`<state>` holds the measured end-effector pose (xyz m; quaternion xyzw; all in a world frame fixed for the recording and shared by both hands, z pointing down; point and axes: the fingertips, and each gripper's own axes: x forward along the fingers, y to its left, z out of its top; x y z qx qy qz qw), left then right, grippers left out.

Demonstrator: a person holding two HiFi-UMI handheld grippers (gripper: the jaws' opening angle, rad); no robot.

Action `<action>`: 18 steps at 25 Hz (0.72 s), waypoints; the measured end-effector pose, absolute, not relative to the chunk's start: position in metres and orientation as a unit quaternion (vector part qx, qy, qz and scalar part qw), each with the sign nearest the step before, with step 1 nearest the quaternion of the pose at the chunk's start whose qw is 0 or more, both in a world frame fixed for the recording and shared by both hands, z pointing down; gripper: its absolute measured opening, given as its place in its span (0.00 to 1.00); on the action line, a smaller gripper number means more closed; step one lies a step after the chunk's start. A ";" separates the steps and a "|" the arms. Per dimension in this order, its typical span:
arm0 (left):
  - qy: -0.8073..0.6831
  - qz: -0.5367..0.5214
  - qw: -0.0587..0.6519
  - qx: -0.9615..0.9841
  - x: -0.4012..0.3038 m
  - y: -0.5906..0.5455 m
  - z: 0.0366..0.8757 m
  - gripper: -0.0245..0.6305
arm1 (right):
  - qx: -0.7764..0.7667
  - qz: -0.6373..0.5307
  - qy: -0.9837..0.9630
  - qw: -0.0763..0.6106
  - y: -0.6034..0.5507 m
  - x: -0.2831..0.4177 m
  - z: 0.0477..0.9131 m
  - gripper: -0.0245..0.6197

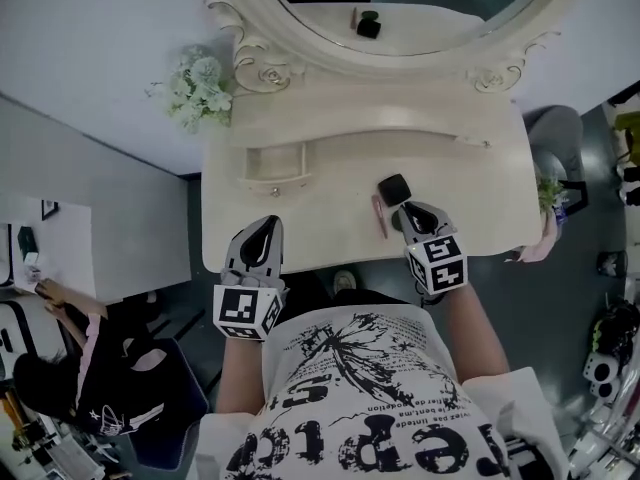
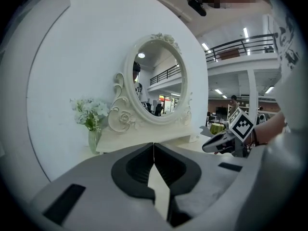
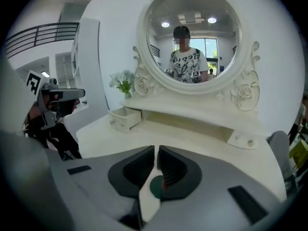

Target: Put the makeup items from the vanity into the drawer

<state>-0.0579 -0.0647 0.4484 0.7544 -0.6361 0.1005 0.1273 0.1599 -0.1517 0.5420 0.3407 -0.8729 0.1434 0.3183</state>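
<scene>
**Cream vanity top: makeup waiting, both grippers shut**

White wall (image 1: 100,28) and dark grey floor (image 1: 598,158) frame the cream-painted wooden vanity (image 1: 330,183). Its oval carved mirror (image 1: 440,13) fills the top of the head view.

At upper left a bunch of white flowers (image 1: 200,88) stands on the shelf corner, clear of the working surface. Just right of it, left of centre, the small cream drawer with a round knob (image 1: 275,168) is pulled out, apparently ready to take the items.

Below the drawer, at the vanity's front edge, the left gripper (image 1: 262,240) hovers with its jaws pressed together and nothing between them. It sits on the drawer's side of the table, probably so it can tend the drawer while the other gripper does the picking.

Right of centre, the thin pink makeup stick (image 1: 380,215) lies on the tabletop, with the black square compact (image 1: 394,188) close above it. The right gripper (image 1: 410,211) tilts down with its tips just beside both. Its jaws are closed too and hold nothing. In its own view a dark green round thing (image 3: 155,186) shows on the tabletop beneath the jaws, too hidden to name.

No makeup is in the drawer yet, and these jaws would need to part before any pick.
</scene>
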 end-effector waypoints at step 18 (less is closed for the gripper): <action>-0.593 0.145 0.182 0.771 -0.092 -0.124 0.497 0.07 | 0.340 0.206 -0.792 0.464 -0.200 0.154 0.647 0.51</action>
